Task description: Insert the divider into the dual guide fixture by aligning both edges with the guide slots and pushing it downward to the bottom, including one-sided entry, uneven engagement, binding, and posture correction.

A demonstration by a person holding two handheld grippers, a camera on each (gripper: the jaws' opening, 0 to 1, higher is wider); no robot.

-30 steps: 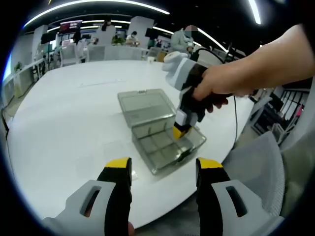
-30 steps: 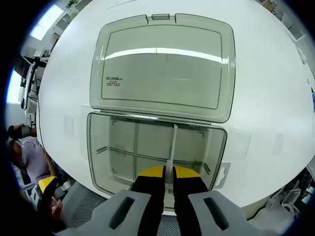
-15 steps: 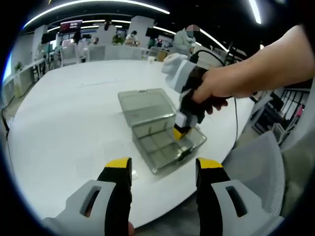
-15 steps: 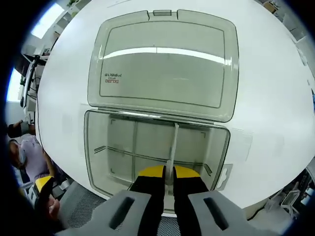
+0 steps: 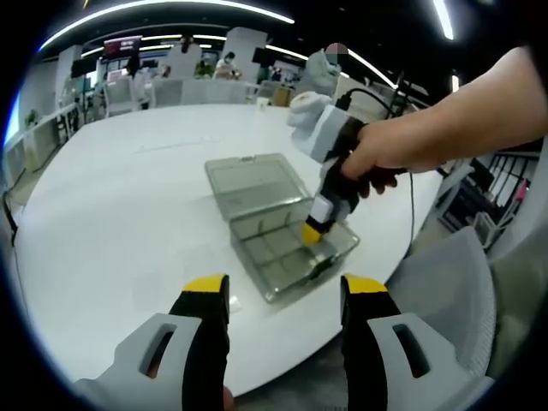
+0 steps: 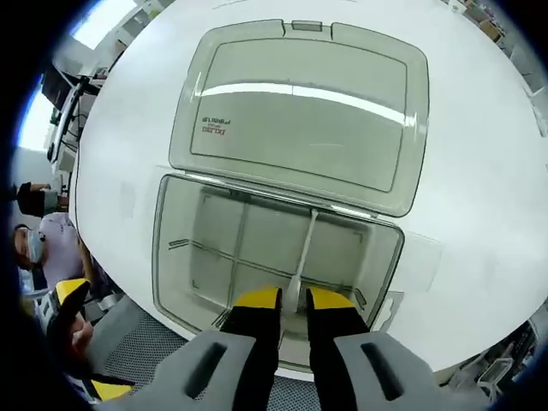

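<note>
A round white table point(image 5: 111, 197) carries a clear plastic organiser box point(image 5: 295, 248) with its hinged lid point(image 5: 253, 184) folded flat open behind it. At the near table edge, in the left gripper view, the left gripper point(image 5: 282, 295) hangs above the tabletop with its yellow-tipped jaws spread wide apart and nothing between them. Further right in that view, a person's hand point(image 5: 377, 158) grasps the right gripper point(image 5: 312, 233), which points down into the right-hand part of the box. In the right gripper view, the open lid point(image 6: 300, 111) bears a small printed label, and the box tray point(image 6: 171, 248) below it shows thin partitions already crossing its floor. The right gripper point(image 6: 291, 301) has its jaws drawn close together, pinching the near end of the divider point(image 6: 302, 257), a thin pale strip that stands on edge inside the tray and runs from the jaws toward the hinge wall, leaning a little to the right. Whether both of its ends sit in guide slots cannot be made out. At the far left of that view, the left gripper's yellow tip point(image 6: 68, 295) appears beside the table edge.
</note>
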